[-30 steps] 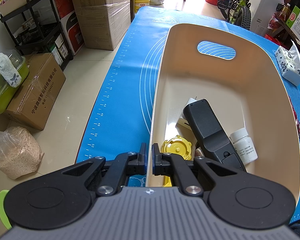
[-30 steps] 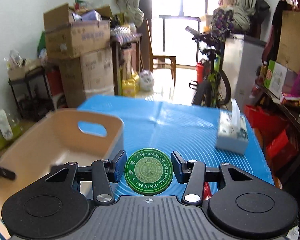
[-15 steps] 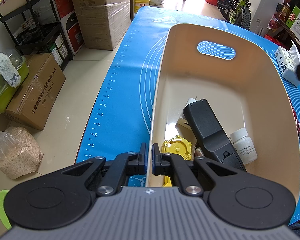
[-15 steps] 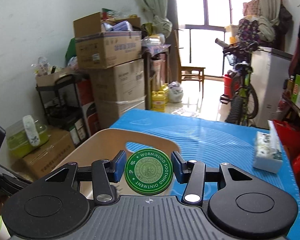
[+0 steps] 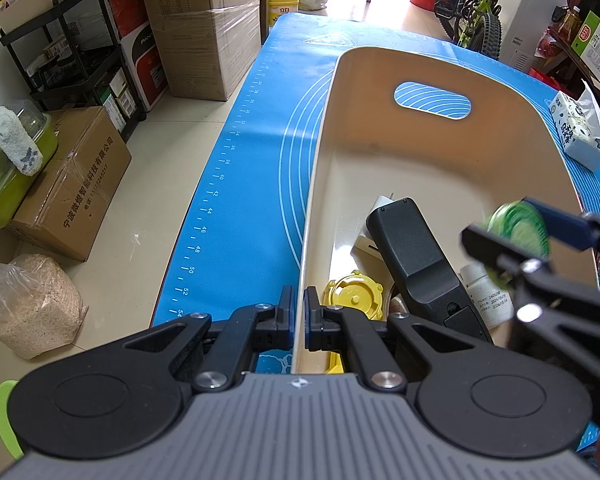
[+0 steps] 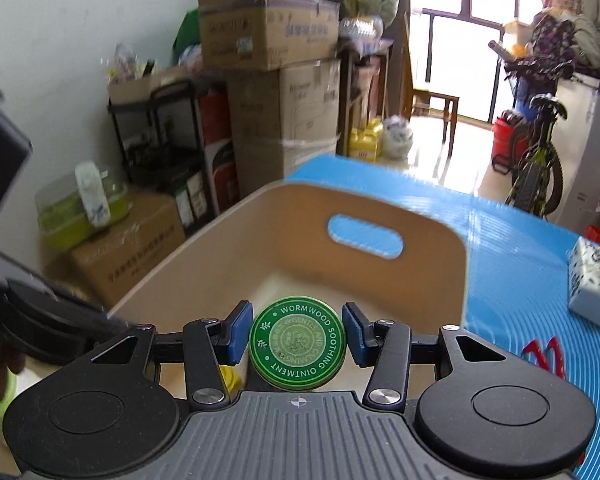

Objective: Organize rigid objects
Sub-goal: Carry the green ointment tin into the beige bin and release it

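Green ointment tin arriving over the bin, the drop not yet made.

The right gripper [image 6: 297, 338] carries the round green ointment tin [image 6: 297, 345] above the beige bin [image 5: 428, 68]; in the right wrist view the blue pads [image 6: 236, 338] sit just beside the tin with slight gaps showing, so I cannot tell whether it is clenched or already slackening; the left view shows tin and gripper blurred over the bin's right side, tipped inward; the left gripper [image 5: 296, 322] is clenched on the bin's near-left wall, one pad inside and one outside, steadying it; inside lie a black device [image 5: 416, 264], a yellow lid [image 5: 354, 296] and a white bottle [image 5: 488, 300]; the step in hand, I judge, is placing the tin; next it wants lowering over bare floor beyond the black device, then the jaws spreading.
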`<state>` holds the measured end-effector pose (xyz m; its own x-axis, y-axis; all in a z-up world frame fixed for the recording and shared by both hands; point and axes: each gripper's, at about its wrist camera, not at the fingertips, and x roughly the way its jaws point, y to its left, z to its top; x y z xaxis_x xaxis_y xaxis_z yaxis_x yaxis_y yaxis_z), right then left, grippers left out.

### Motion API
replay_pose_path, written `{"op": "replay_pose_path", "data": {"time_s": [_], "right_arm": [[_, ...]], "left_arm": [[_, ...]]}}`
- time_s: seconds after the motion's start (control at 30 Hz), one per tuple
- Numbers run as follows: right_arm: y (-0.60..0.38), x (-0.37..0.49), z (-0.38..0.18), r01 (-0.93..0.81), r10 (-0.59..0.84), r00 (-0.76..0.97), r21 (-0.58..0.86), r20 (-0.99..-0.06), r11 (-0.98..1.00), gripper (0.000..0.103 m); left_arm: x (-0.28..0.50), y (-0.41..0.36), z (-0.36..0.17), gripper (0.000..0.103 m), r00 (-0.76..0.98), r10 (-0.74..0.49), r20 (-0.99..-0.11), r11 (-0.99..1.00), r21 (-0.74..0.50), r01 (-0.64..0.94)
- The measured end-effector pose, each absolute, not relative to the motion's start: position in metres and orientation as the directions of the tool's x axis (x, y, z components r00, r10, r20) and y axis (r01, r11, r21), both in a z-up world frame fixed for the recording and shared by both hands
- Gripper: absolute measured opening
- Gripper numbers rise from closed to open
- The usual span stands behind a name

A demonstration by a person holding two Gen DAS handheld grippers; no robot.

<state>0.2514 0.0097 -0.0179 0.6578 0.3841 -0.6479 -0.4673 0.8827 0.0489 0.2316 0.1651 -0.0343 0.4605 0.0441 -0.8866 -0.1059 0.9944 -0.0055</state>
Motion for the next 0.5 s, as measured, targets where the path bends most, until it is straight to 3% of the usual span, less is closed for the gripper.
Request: {"op": "replay_pose_path", "data": {"time_s": [0.5], "right_arm": [[0.036,0.268,-0.056,-0.508,0.291,0.457,0.022,-0.841,0.861,0.054]], "left_arm": [[0.232,0.163,-0.034,0.006,0.46,0.049,-0.886,0.995,0.001,-0.104]]}}
